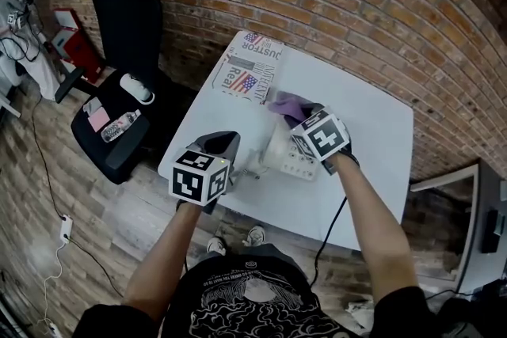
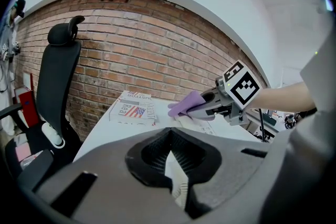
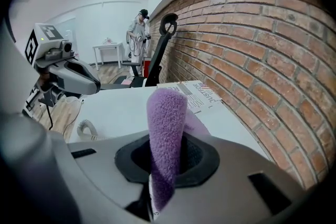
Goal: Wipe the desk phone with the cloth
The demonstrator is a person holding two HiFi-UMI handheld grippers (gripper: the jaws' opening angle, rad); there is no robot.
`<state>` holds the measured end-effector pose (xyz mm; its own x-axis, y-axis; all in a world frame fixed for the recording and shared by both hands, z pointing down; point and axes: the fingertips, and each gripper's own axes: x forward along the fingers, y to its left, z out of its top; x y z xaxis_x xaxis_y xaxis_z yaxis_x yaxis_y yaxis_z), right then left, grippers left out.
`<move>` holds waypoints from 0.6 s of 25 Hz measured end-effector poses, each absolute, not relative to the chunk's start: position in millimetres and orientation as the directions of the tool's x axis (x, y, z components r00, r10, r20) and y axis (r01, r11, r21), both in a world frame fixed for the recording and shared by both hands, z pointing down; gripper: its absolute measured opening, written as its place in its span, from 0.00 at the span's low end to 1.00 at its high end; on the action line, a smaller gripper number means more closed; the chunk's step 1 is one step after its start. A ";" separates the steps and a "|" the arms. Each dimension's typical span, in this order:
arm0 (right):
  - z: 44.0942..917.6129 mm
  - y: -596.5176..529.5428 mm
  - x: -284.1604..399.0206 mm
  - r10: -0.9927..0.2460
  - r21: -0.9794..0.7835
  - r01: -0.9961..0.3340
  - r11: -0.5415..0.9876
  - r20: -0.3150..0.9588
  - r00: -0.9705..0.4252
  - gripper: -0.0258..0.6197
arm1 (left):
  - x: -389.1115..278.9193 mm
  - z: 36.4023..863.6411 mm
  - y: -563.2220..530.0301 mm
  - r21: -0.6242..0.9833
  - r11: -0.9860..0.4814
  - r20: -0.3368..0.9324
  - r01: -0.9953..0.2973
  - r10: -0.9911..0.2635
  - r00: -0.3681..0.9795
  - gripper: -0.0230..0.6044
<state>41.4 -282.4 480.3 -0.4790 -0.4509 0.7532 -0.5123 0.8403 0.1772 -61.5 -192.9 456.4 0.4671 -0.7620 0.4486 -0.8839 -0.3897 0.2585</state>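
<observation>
Your left gripper (image 1: 238, 162) is nearest, over the near edge of the white table (image 1: 372, 138). Its jaws are pinched together on a thin white piece with small dark marks. That piece lies at the left side of the desk phone (image 1: 295, 158), though which part of it you cannot tell. One coiled cord (image 3: 86, 128) lies on the table beside it. The single white phone sits mid-table between your two grippers, with its keypad showing.

Just beyond it, your right gripper (image 1: 295, 116) has its jaws clamped on one purple cloth (image 3: 165, 134). The fuzzy fold stands up between them and hangs over the phone's far side.

Farther back, one flat printed box (image 1: 252, 66) lies at the table's far-left corner against the brick wall (image 1: 333, 4). You can read "JUSTOR" and "Real" on it, and it carries two American flag prints. Left of the table stands one black office chair (image 1: 119, 28) with a plastic bottle (image 1: 120, 125) on its seat. A person (image 3: 138, 29) stands far down the room.
</observation>
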 end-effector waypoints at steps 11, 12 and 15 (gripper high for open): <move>485.1 -244.9 34.4 -0.458 0.156 -0.547 0.822 0.751 -0.475 0.11 | -66.1 453.7 -172.6 0.268 -0.429 0.437 -0.862 -0.744 0.506 0.05; 485.8 -241.6 34.6 -0.459 0.153 -0.552 0.820 0.752 -0.474 0.11 | -65.8 452.9 -171.2 0.268 -0.435 0.436 -0.860 -0.741 0.511 0.05; 488.9 -231.0 33.5 -0.460 0.144 -0.564 0.813 0.753 -0.471 0.11 | -66.2 451.9 -166.2 0.267 -0.451 0.434 -0.852 -0.733 0.524 0.05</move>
